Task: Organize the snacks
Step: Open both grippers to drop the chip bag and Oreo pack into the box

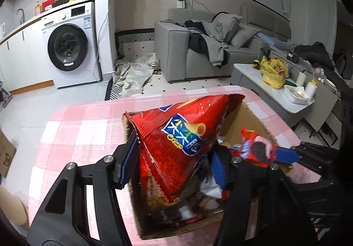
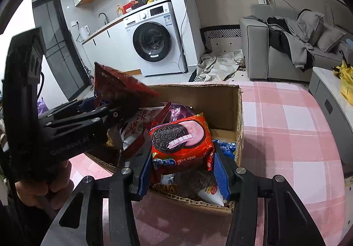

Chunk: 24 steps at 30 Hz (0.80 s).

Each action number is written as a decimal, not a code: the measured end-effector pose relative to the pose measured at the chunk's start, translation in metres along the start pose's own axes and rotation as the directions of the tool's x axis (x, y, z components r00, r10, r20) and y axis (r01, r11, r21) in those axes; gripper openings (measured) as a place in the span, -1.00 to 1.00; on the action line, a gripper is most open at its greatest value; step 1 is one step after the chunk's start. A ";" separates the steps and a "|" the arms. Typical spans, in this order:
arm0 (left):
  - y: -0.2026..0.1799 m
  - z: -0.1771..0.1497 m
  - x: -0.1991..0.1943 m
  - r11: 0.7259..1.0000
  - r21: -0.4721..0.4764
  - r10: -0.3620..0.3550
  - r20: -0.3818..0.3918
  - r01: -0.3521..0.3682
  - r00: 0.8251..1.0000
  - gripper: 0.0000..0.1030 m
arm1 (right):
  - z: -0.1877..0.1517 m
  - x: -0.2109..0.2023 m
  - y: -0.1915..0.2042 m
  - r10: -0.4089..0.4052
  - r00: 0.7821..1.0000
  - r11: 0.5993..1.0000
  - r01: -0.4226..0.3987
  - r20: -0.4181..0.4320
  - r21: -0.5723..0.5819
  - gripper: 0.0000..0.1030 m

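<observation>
A cardboard box (image 2: 222,102) of snacks stands on a pink checked tablecloth (image 2: 286,127). My left gripper (image 1: 172,157) is shut on a red Crisp chip bag (image 1: 176,135), held tilted over the box (image 1: 249,118). My right gripper (image 2: 183,160) is shut on a red Oreo pack (image 2: 183,142), held over the box's near right part. The Oreo pack (image 1: 258,149) and the right gripper show at the right of the left wrist view. The left gripper with the chip bag (image 2: 117,87) shows at the left of the right wrist view.
Several other snack packs lie inside the box (image 2: 141,129). Beyond the table are a washing machine (image 1: 68,47), a grey sofa with clothes (image 1: 209,43) and a low table with a yellow bag (image 1: 273,71).
</observation>
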<state>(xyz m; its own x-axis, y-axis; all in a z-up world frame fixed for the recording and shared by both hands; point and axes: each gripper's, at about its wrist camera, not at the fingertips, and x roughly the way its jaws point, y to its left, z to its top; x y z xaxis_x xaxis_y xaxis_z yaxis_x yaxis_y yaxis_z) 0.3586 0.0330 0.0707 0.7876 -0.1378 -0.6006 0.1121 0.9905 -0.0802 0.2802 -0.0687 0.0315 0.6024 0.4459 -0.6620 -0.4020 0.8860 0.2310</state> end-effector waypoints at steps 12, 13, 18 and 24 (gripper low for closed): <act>-0.031 0.010 0.012 0.998 0.029 -0.049 -0.014 0.050 0.999 0.07 | -0.006 -0.002 0.012 0.013 1.000 0.996 -0.013 0.002 -0.093 0.43; -0.034 0.010 0.013 0.998 0.037 -0.051 -0.012 0.051 0.999 0.07 | -0.007 -0.006 0.011 0.020 1.000 0.995 -0.019 0.018 -0.095 0.44; -0.050 0.012 0.013 0.994 0.069 -0.079 -0.011 0.080 0.997 0.11 | -0.010 -0.026 0.002 -0.020 0.997 0.994 0.028 0.077 -0.104 0.67; -0.068 0.008 0.004 0.992 0.097 -0.075 -0.011 0.076 0.997 0.65 | -0.013 -0.028 -0.011 -0.044 0.997 0.996 0.049 0.065 -0.079 0.73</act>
<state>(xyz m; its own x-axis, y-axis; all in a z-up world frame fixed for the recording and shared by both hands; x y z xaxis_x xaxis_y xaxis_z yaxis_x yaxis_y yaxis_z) 0.3588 -0.0348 0.0797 0.7701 -0.2114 -0.6019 0.2294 0.9722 -0.0480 0.2585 -0.0923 0.0379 0.6631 0.4142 -0.6235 -0.4256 0.8938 0.1412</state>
